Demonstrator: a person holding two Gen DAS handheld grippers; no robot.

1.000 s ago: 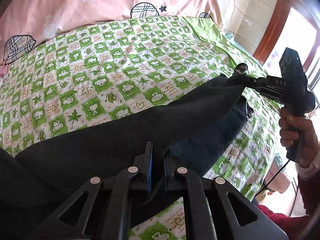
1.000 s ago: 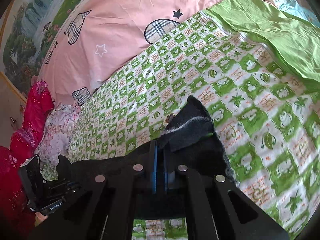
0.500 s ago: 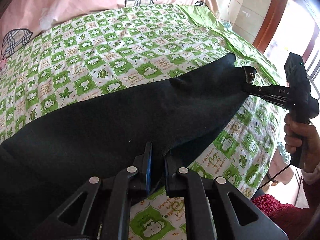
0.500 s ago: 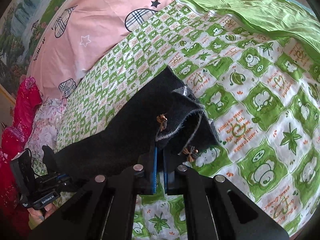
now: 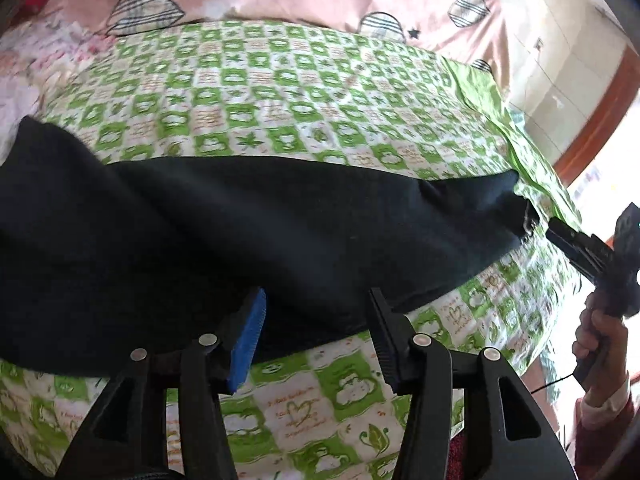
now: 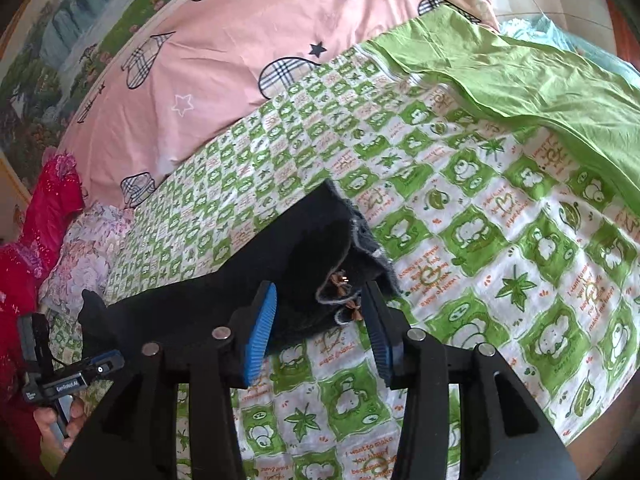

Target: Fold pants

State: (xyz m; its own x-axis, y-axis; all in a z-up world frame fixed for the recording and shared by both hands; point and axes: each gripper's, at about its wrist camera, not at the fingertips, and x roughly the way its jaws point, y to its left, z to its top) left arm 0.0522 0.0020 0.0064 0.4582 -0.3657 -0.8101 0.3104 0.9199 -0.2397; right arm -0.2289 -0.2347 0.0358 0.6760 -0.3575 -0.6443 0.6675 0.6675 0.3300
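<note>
The dark pants (image 5: pixel 248 232) lie flat across the green-and-white checked bedsheet (image 5: pixel 280 120), folded lengthwise. My left gripper (image 5: pixel 316 320) is open over their near edge and holds nothing. In the right wrist view, the pants' end (image 6: pixel 320 248) with grey trim and small brown bows lies on the sheet. My right gripper (image 6: pixel 322 320) is open around that end without gripping it. Each gripper shows in the other's view: the right one (image 5: pixel 576 244) at the pants' right end, the left one (image 6: pixel 80 372) at the far left.
A pink quilt with plaid hearts (image 6: pixel 208 64) lies along the far side of the bed. A plain green cover (image 6: pixel 520 76) lies at the right. Red and floral bedding (image 6: pixel 60 216) is piled at the left. The bed's near edge runs just below both grippers.
Both grippers have opened and let go of the pants. The pants, held up and stretched a second ago, now lie flat on the sheet.
</note>
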